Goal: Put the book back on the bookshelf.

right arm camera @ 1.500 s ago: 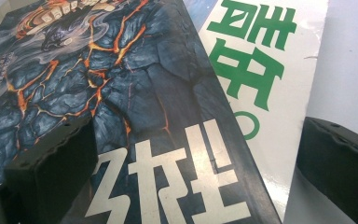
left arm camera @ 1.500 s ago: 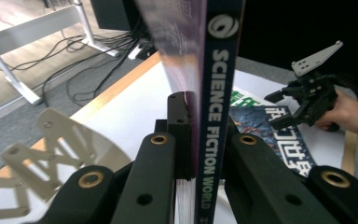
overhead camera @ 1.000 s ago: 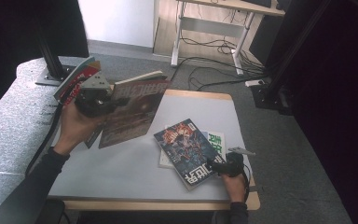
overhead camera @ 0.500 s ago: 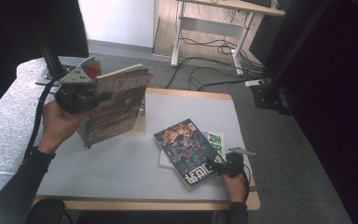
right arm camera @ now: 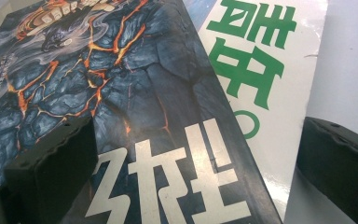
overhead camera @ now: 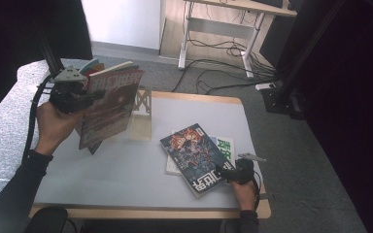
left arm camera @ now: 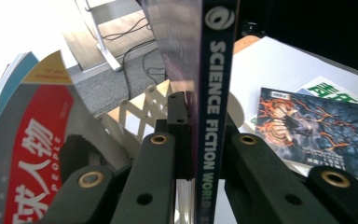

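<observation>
My left gripper (overhead camera: 77, 94) has its jaws clamped tight on the spine of a magazine (overhead camera: 108, 107), which I hold upright and clear of the table (overhead camera: 126, 179). In the left gripper view the spine (left arm camera: 212, 112) runs straight up between the two black jaws, reading "SCIENCE FICTION WORLD". Seen from above, the magazine sits at about 10 o'clock on the table, with its cover facing the table's middle. Just behind it, toward 9 o'clock, other magazines (left arm camera: 32, 140) stand on edge; one has a red panel on its cover. At 3 o'clock from the held magazine stands a pale wooden rack (overhead camera: 142, 114), just beside it.

My right gripper (overhead camera: 230, 174) rests at about 5 o'clock on the table, its jaws spread wide and gripping nothing. They straddle the near corner of a dark comic (right arm camera: 121, 93) with cracked-lava art, which lies flat. Under it, peeking out toward 3 o'clock, is a white booklet (right arm camera: 256, 84) with green characters. The stack lies well apart from the held magazine.
</observation>
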{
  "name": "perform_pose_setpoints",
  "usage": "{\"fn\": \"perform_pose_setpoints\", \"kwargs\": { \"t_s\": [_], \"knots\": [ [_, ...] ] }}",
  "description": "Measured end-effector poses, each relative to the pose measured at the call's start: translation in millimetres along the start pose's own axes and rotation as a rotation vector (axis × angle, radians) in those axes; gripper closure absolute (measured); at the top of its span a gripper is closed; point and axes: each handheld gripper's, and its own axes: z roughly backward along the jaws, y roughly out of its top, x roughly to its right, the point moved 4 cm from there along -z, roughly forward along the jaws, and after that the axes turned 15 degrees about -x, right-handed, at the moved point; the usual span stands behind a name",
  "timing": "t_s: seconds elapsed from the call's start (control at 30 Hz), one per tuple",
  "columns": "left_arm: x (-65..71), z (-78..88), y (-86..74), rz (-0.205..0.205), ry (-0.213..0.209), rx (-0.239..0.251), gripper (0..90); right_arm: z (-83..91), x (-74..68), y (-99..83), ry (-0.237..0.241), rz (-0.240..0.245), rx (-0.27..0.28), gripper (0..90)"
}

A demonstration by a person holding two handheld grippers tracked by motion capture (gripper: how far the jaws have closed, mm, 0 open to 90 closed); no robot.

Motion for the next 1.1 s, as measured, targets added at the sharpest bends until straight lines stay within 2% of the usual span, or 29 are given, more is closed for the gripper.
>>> {"fn": "perform_pose_setpoints", "kwargs": {
  "t_s": [0.4,0.57,0.87,1.1],
  "knots": [
    [-16.3,-10.8,-7.7,0.06,0.018,0.003,84.1,0.2,0.2,-0.1,0.001,0.002,-0.003,0.0],
    [-19.0,-23.9,-6.2,0.074,0.029,0.005,84.1,0.1,0.0,-0.1,0.003,-0.001,-0.002,0.0],
    [-19.7,-44.5,-1.5,0.094,0.024,0.023,84.1,0.1,0.0,-0.1,0.003,-0.002,-0.001,0.0],
    [-20.3,-65.5,0.1,0.093,0.06,0.052,84.1,-0.1,0.0,0.0,0.003,-0.002,0.001,0.0]
  ]
}}
